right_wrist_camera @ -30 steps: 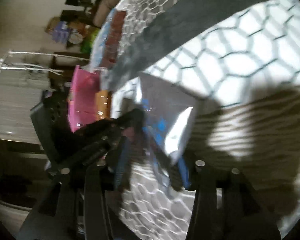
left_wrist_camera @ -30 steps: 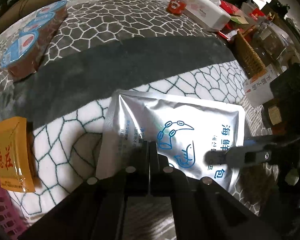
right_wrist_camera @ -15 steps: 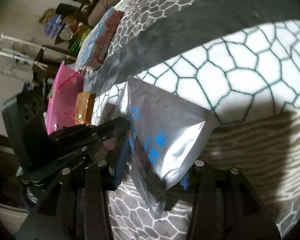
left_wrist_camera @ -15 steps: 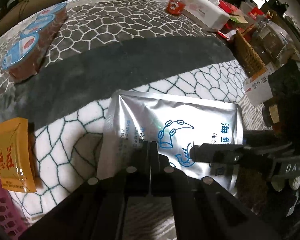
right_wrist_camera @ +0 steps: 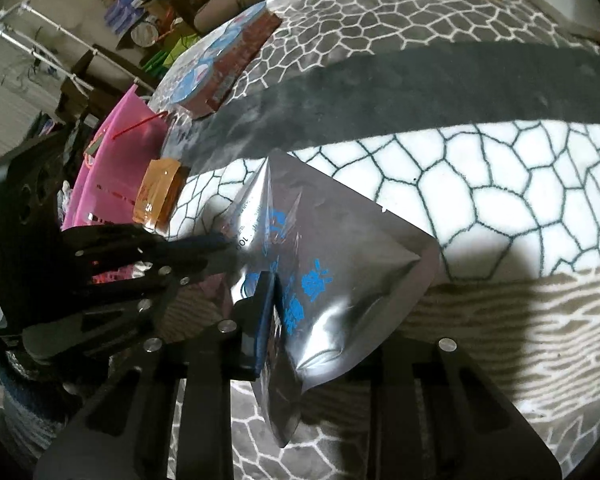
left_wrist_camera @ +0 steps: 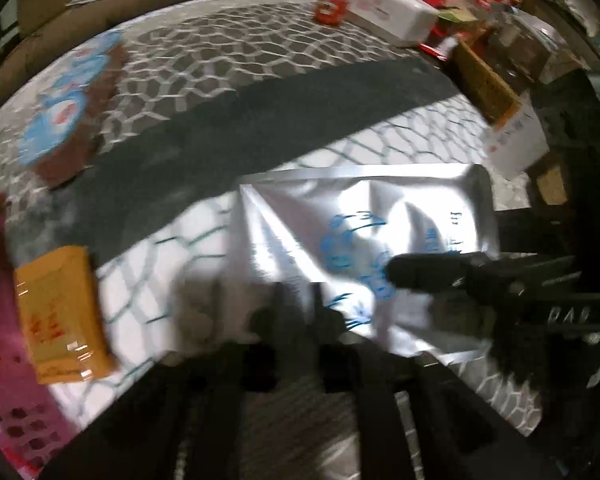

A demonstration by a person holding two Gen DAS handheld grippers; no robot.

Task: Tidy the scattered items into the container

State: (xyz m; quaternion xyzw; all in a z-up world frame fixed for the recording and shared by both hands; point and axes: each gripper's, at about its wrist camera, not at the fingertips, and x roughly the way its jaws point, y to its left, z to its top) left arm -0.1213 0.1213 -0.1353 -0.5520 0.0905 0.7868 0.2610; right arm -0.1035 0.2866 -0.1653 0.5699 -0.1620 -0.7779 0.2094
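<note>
A silver foil pouch (right_wrist_camera: 340,280) with blue print is raised off the patterned cloth, creased, with its lower corner hanging. My right gripper (right_wrist_camera: 286,296) is closing on it. Its blue pad (right_wrist_camera: 265,308) presses the pouch's near face, and the other finger is hidden behind the foil. In the blurred left wrist view the pouch (left_wrist_camera: 360,220) has the right gripper (left_wrist_camera: 400,276) reaching in from the right. My left gripper (left_wrist_camera: 298,308) (right_wrist_camera: 224,248) is opening at the pouch's left edge, with a gap between its fingers. The pink basket (right_wrist_camera: 112,140) (left_wrist_camera: 4,380) stands at the cloth's left edge.
An orange packet (left_wrist_camera: 60,316) (right_wrist_camera: 158,192) lies beside the basket. A brown box with blue round lids (left_wrist_camera: 72,112) (right_wrist_camera: 228,60) sits farther back. A white tissue box (left_wrist_camera: 384,4) and a red jar (left_wrist_camera: 330,6) are at the far edge, with clutter to the right.
The left gripper's jaws were shut on the pouch's near edge and have now parted. The right gripper has closed in on the pouch, which has lifted and crumpled.
</note>
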